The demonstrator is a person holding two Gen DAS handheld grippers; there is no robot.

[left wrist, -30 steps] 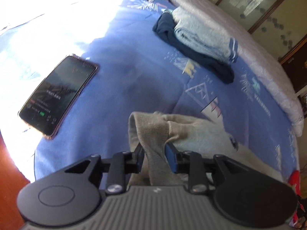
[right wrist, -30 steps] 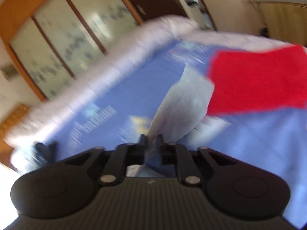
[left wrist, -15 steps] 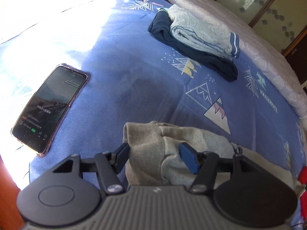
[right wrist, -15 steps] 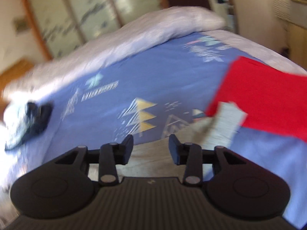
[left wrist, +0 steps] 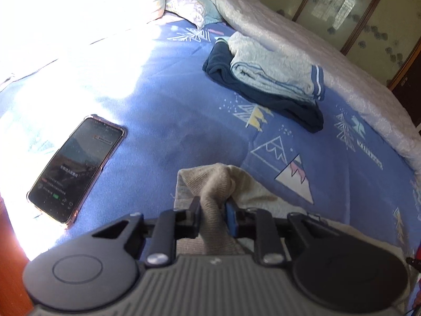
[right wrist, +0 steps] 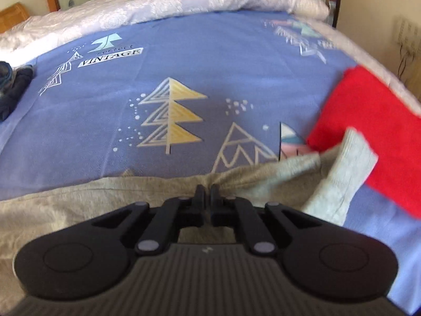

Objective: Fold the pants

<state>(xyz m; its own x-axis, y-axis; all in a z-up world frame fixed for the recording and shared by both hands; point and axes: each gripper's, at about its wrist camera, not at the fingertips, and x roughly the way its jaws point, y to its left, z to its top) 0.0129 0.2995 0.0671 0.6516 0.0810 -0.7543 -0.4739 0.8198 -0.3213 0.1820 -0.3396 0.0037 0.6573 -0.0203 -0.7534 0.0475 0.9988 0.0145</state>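
Note:
Beige-grey pants (left wrist: 236,181) lie on the blue patterned bed sheet (left wrist: 171,100). My left gripper (left wrist: 212,210) is shut on a bunched ridge of the pants near the ribbed waistband end. In the right wrist view the pants (right wrist: 79,200) stretch across the bottom, with a ribbed grey cuff (right wrist: 344,168) folded up at the right. My right gripper (right wrist: 206,193) is shut on the far edge of the pants fabric.
A phone (left wrist: 76,168) lies on the sheet at the left near the bed edge. A stack of folded light blue and navy clothes (left wrist: 271,79) sits further back. A red cloth (right wrist: 373,131) lies at the right beside the cuff. A white quilt (right wrist: 158,2) runs along the far side.
Both grippers opened half a second ago and have now shut again on the pants. The right gripper lowered from holding the fabric up to the pants lying flat on the sheet.

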